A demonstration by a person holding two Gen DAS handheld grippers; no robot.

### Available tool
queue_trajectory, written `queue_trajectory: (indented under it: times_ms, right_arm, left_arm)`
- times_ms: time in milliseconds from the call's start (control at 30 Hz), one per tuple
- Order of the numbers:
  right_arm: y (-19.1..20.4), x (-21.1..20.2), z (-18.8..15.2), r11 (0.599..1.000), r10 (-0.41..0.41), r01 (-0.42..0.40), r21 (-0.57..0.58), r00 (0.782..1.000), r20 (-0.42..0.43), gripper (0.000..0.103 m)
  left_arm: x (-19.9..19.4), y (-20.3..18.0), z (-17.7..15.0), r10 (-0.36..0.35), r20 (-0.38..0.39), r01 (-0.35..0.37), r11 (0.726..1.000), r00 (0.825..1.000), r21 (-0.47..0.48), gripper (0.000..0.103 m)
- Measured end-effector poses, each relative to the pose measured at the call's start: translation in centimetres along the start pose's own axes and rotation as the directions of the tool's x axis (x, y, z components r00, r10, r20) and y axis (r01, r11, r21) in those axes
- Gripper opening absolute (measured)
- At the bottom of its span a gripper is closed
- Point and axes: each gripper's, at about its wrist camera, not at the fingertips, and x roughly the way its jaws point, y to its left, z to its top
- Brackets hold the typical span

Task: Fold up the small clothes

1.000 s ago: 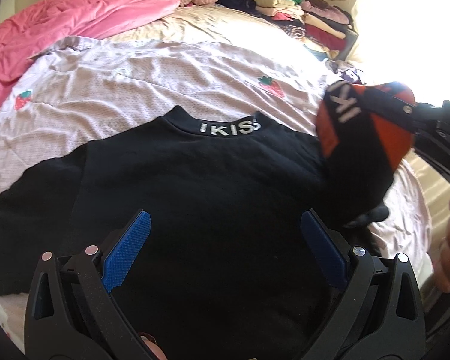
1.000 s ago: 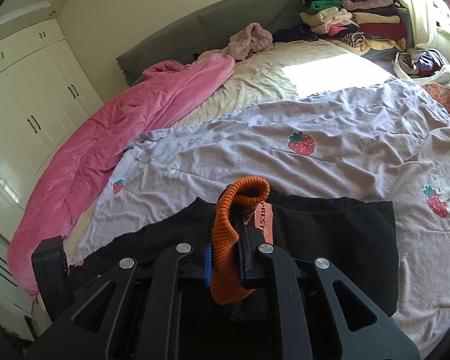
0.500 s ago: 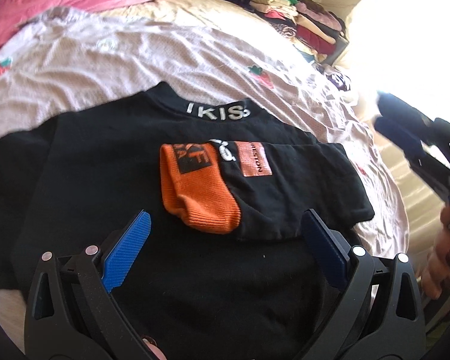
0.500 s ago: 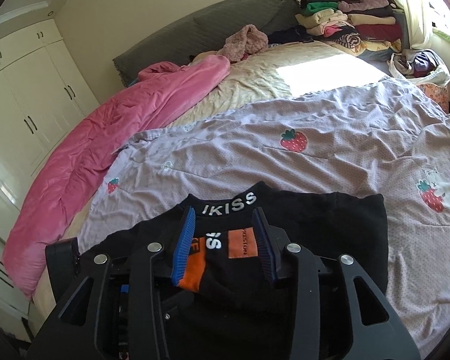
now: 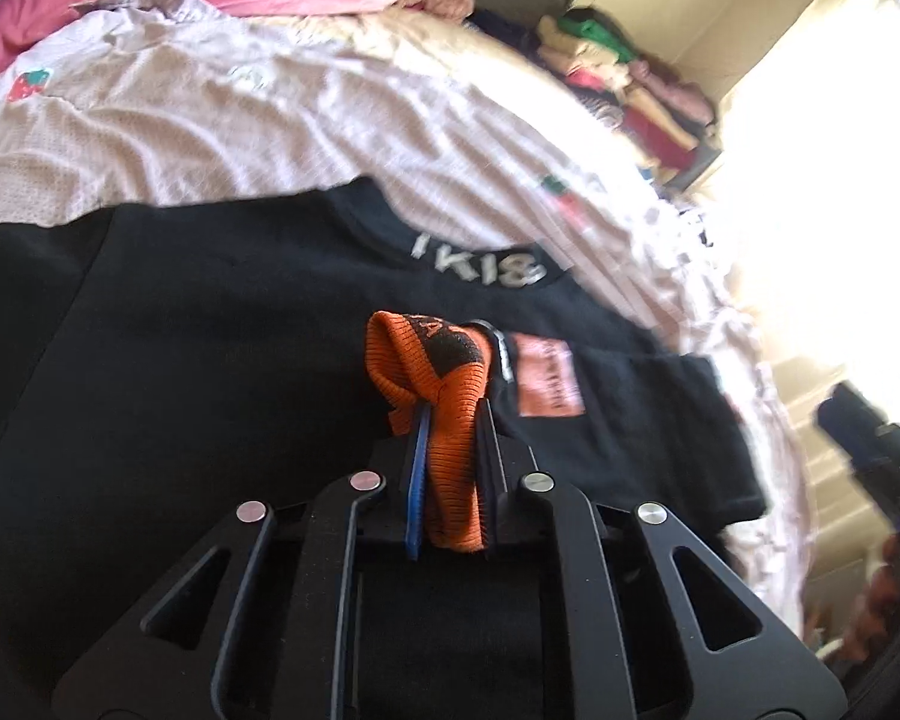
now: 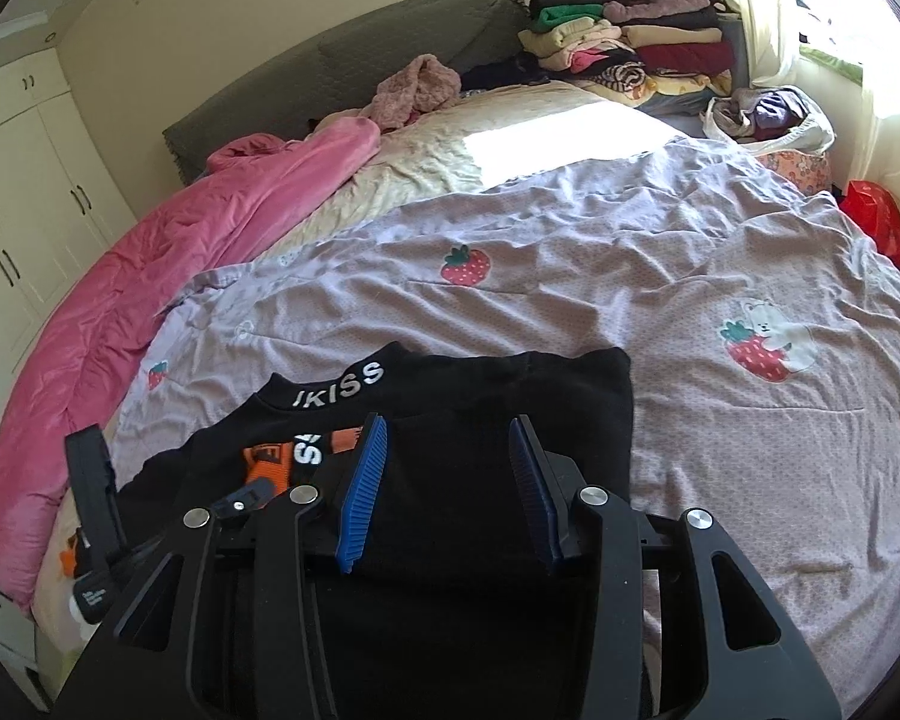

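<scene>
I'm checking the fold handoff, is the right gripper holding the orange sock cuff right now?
No, the right gripper has its jaws apart over the black shirt with nothing between them; the left gripper pinches the orange cuff.

Orange-cuffed black sock (image 5: 450, 396) bunched atop flat black shirt (image 5: 210, 330)

a: what is sitting closest to the camera?
b: the right gripper (image 6: 450, 480) is hovering at six o'clock, its blue pads spread apart over a black shirt (image 6: 480, 396), nothing lying between them.
a: and the orange bit?
b: an orange-and-black sock (image 6: 276, 459) is lying on the shirt at about eight o'clock, with the left gripper (image 6: 252, 495) reaching in beside it.
a: what is lying underneath?
b: a lilac strawberry blanket (image 6: 570, 300) is spreading across the middle, a pink quilt (image 6: 150, 288) is trailing toward ten o'clock, and folded clothes (image 6: 630, 30) are piling up at one o'clock.
</scene>
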Motion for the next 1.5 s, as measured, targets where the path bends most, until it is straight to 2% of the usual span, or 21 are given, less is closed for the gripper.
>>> queue_trajectory:
  times_ms: [67, 167, 267, 333, 567, 667, 767, 867, 967, 1000, 1067, 1100, 1167, 1300, 1367, 1400, 1467, 1500]
  right_arm:
    - [-0.9, -0.4, -0.1, 1.0, -0.017, 0.016, 0.012, 1.0, 0.005, 0.042]
    - [-1.9, -0.8, -0.4, 0.999, -0.029, 0.029, 0.03, 1.0, 0.006, 0.042]
    - [-2.2, -0.9, -0.8, 0.999, -0.029, 0.029, 0.03, 1.0, 0.003, 0.042]
    - [-2.0, -0.8, -1.0, 0.999, -0.027, 0.027, 0.023, 1.0, -0.003, 0.042]
    - [-0.1, 0.6, -1.8, 0.999, -0.024, 0.024, -0.023, 0.999, -0.03, 0.042]
    - [1.3, 1.6, -2.4, 0.998, -0.012, 0.009, -0.059, 0.998, -0.056, 0.042]
    - [2.6, 2.5, -2.9, 0.995, -0.01, 0.002, -0.105, 0.997, -0.078, 0.043]
    - [3.9, 3.7, -3.4, 0.991, -0.001, -0.013, -0.131, 0.995, -0.105, 0.043]
    - [4.8, 4.9, -3.8, 0.989, 0.005, -0.024, -0.144, 0.991, -0.132, 0.044]
    - [5.1, 5.3, -4.0, 0.988, 0.005, -0.026, -0.15, 0.99, -0.142, 0.045]
    - [5.5, 6.3, -4.2, 0.987, 0.0, -0.025, -0.158, 0.987, -0.16, 0.046]
    - [5.5, 6.8, -4.3, 0.987, -0.003, -0.024, -0.157, 0.985, -0.171, 0.047]
    - [5.4, 7.6, -4.7, 0.988, -0.013, -0.016, -0.152, 0.982, -0.187, 0.047]
    - [3.6, 10.3, -5.7, 0.991, -0.105, 0.08, -0.106, 0.959, -0.262, 0.049]
    - [3.1, 10.4, -5.9, 0.995, -0.085, 0.069, -0.067, 0.96, -0.266, 0.049]
    - [3.2, 10.0, -5.8, 0.996, -0.081, 0.065, -0.068, 0.962, -0.261, 0.05]
    - [3.6, 9.2, -5.6, 0.997, -0.061, 0.044, -0.07, 0.967, -0.247, 0.057]
    - [3.8, 8.7, -5.5, 0.997, -0.053, 0.036, -0.075, 0.97, -0.238, 0.057]
  left_arm:
    - [-1.7, -0.2, 0.4, -0.002, 0.048, 0.001, 1.0, 0.999, 0.023, 0.004]
    - [-5.3, -0.2, 1.4, 0.052, 0.146, -0.062, 0.996, 0.988, 0.067, 0.004]
    - [-7.1, 0.8, 1.9, 0.068, 0.164, -0.079, 0.995, 0.984, 0.055, 0.004]
    - [-7.8, 1.9, 2.1, 0.066, 0.152, -0.072, 0.997, 0.986, 0.032, 0.004]
    - [-6.8, 4.3, 1.1, 0.12, 0.055, -0.121, 0.993, 0.991, 0.015, 0.005]
    - [-7.1, 4.8, 0.8, 0.176, 0.054, -0.178, 0.984, 0.983, 0.026, 0.008]
    - [-8.6, 5.3, 1.0, 0.233, 0.103, -0.237, 0.971, 0.967, 0.033, 0.015]
    - [-9.6, 5.7, 1.1, 0.213, 0.13, -0.218, 0.975, 0.968, 0.028, 0.015]
    - [-8.4, 5.3, 0.7, 0.167, 0.085, -0.172, 0.984, 0.982, 0.054, 0.015]
    - [-7.8, 4.9, 0.5, 0.158, 0.062, -0.162, 0.985, 0.985, 0.063, 0.017]
    - [-6.1, 4.4, 0.0, 0.146, -0.002, -0.145, 0.985, 0.989, 0.093, 0.027]
    - [-4.9, 4.4, -0.5, 0.165, -0.04, -0.16, 0.981, 0.985, 0.112, 0.036]
    - [-2.9, 4.8, -1.3, 0.242, -0.082, -0.228, 0.962, 0.967, 0.149, 0.037]
    - [-3.2, 5.4, -1.4, 0.215, -0.078, -0.204, 0.971, 0.974, 0.123, 0.038]
    - [-3.8, 5.6, -1.4, 0.206, -0.069, -0.198, 0.974, 0.976, 0.112, 0.041]
    - [-4.1, 5.7, -1.4, 0.211, -0.061, -0.204, 0.973, 0.976, 0.11, 0.048]
    - [-5.1, 5.9, -1.6, 0.214, -0.037, -0.209, 0.972, 0.976, 0.111, 0.049]
    - [-5.7, 6.0, -1.6, 0.224, -0.023, -0.22, 0.969, 0.974, 0.109, 0.049]
